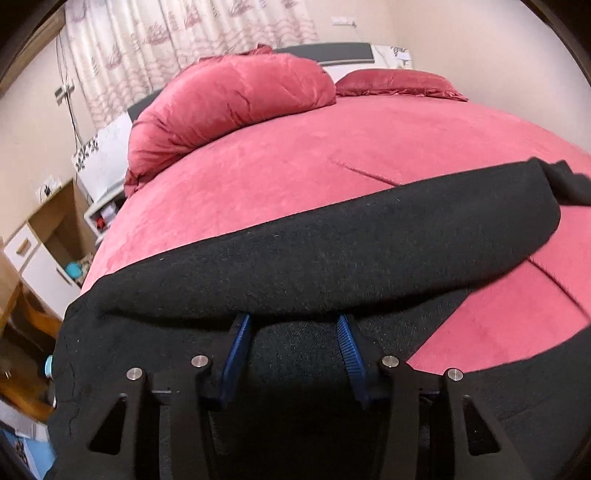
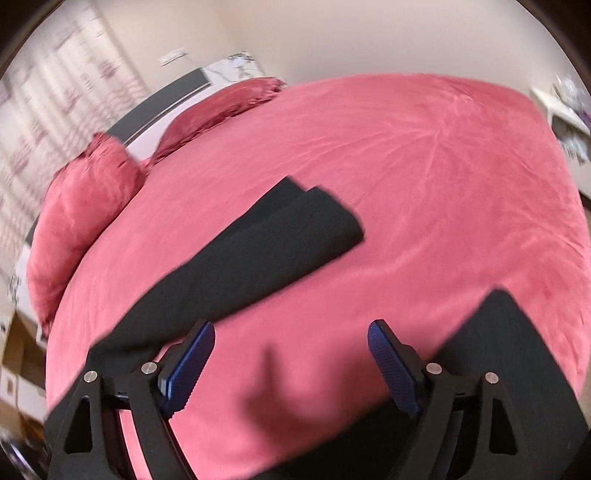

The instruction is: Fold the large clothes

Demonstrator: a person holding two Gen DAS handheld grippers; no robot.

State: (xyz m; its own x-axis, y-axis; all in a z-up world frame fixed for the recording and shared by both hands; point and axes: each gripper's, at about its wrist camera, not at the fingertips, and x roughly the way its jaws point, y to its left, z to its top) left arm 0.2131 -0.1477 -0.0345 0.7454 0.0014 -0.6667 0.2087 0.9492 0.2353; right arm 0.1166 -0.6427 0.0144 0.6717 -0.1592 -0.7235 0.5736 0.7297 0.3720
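Note:
A large black garment (image 1: 332, 251) lies on a bed with a pink cover (image 1: 295, 158). In the left wrist view a folded layer of it runs across the frame, and my left gripper (image 1: 293, 326) is open with its tips tucked under that fold's edge. In the right wrist view the garment's folded sleeve or leg (image 2: 280, 236) stretches away to the upper right, and another black part (image 2: 509, 350) shows at lower right. My right gripper (image 2: 291, 336) is open and empty above bare pink cover (image 2: 406, 184), beside the cloth.
Two pink pillows (image 1: 229, 107) lie at the head of the bed by a dark headboard (image 1: 325, 50). A curtain (image 1: 177, 33) hangs behind. A bedside cabinet and wooden shelves (image 1: 40, 236) stand left of the bed. A white shelf (image 2: 561, 107) stands at right.

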